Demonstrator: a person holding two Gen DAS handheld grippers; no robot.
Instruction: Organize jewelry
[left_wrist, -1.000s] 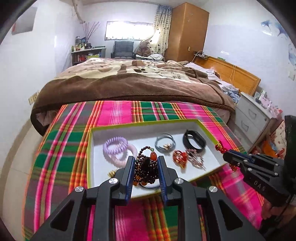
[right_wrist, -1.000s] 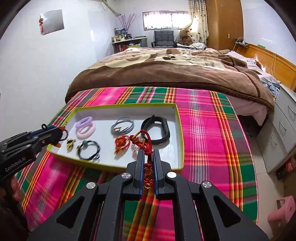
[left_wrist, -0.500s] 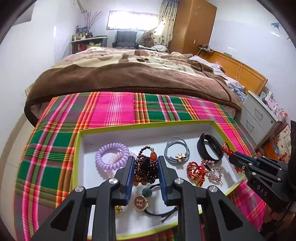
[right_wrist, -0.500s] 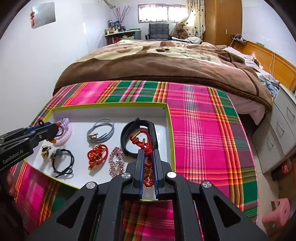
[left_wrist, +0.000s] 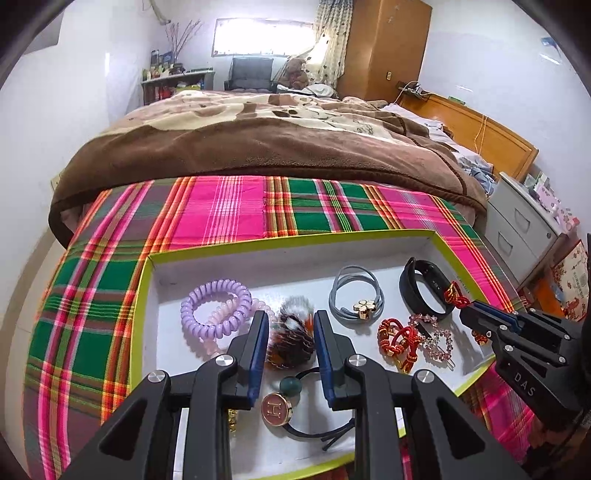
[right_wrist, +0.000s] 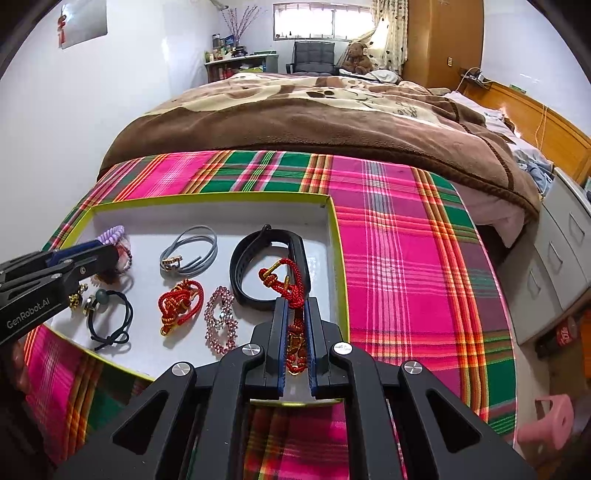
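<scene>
A white tray with a yellow-green rim (left_wrist: 146, 295) (right_wrist: 338, 258) lies on a plaid cloth. My left gripper (left_wrist: 290, 332) is over the tray with its jaws spread. A dark beaded bracelet (left_wrist: 291, 339) is blurred between them, apparently loose. My right gripper (right_wrist: 294, 317) is shut on a red knotted cord bracelet (right_wrist: 291, 288), held over the tray's right part, above a black wristband (right_wrist: 266, 262). The right gripper also shows in the left wrist view (left_wrist: 469, 310).
In the tray lie purple and pink coil hair ties (left_wrist: 216, 310), a grey hair tie (left_wrist: 356, 291), another red cord bracelet (right_wrist: 179, 302), a pink rhinestone clip (right_wrist: 221, 321) and a black hair tie with charms (right_wrist: 107, 314). A bed (right_wrist: 314, 110) stands behind; drawers (right_wrist: 554, 258) at right.
Both grippers moved forward over the tray. My left gripper's jaws have spread and the beaded bracelet has slipped from their grip. The right gripper still holds the red cord.
</scene>
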